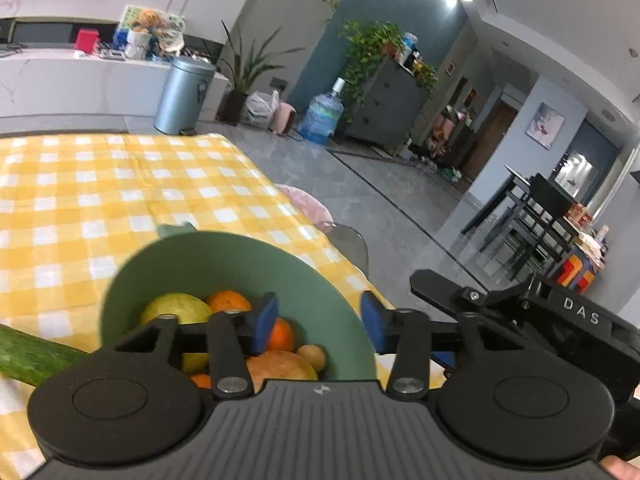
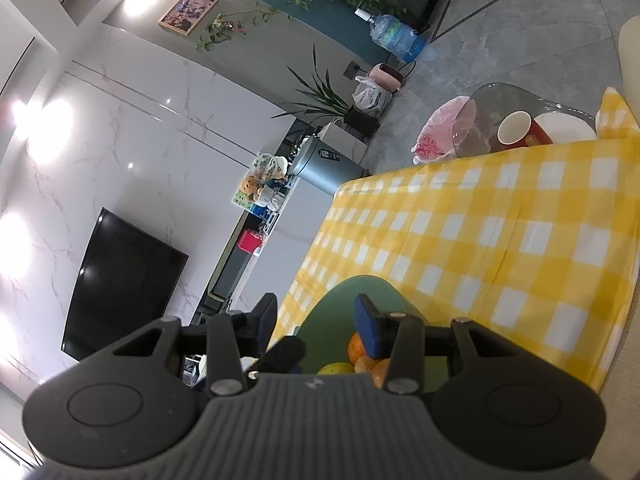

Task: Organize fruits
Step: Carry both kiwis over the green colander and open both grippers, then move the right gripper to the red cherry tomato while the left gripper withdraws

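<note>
- Bowl [image 1: 320, 292], green, stands on the table [image 1: 120, 200]; oranges [image 1: 228, 301], a pale green fruit [image 1: 176, 308] and small brown ones lie inside it.
- Cucumber [image 1: 36, 354] lies just left of the bowl.
- Left hand-held gripper [image 1: 320, 324] hangs open over the bowl's right wall, gripping nothing.
- Right hand-held gripper [image 2: 316, 322] straddles the bowl's rim; whether its pads press it I cannot tell.
- Oranges look firm, round and prone to roll: take across the middle. Cucumber looks stiff and smooth: grip mid-length.

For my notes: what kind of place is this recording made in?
Most likely a home living and dining room: a wall television, potted plants, and a table with a yellow checked cloth.
</note>
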A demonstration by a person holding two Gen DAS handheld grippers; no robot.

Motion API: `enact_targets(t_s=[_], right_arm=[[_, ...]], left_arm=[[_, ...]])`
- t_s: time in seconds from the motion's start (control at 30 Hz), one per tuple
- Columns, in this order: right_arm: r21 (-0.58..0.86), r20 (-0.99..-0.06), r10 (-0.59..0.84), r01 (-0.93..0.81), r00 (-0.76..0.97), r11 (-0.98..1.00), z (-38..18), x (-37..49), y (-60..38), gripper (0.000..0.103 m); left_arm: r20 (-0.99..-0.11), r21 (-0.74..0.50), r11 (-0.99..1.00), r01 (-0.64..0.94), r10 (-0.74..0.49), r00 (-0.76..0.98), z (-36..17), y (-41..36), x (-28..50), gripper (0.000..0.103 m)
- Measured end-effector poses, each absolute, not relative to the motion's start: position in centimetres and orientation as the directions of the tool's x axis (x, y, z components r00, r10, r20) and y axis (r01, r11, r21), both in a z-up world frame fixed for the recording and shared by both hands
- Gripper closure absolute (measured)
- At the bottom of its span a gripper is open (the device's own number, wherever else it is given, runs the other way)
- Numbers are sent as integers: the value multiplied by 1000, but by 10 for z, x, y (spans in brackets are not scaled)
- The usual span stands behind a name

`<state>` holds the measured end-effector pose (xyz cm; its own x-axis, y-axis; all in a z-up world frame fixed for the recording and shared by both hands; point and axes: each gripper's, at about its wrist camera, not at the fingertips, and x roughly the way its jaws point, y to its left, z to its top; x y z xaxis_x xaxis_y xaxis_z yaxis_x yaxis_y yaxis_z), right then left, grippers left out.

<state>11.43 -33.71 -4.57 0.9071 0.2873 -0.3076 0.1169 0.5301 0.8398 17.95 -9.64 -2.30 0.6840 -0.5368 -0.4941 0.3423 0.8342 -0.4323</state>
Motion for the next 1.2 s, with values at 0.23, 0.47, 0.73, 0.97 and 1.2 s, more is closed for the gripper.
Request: enact_targets(t_s=[0.23,0.47,0.73,0.97,1.2], right_arm=[[825,-315,298,105,901,555,-41,114,-331,60],[774,-374,320,103,871,625,-36,120,-313,51],[689,-443,270,132,855,713,-28,121,-296,42],[614,-505,242,148,829,776,-18,123,-276,35],[563,-509,281,68,814,823,-1,117,-240,34]], left_arm=[[-510,-418,861,290,-487,709,-9,-72,168,37],[-574,-416,892,175,-407,710,1,-51,166,34],[-596,-396,908,136,-367,714,16,-30,149,32],[-608,-363,923,131,-341,717,34,-14,128,29],[-598,-290,952,100,-262,757,48,6,96,28]])
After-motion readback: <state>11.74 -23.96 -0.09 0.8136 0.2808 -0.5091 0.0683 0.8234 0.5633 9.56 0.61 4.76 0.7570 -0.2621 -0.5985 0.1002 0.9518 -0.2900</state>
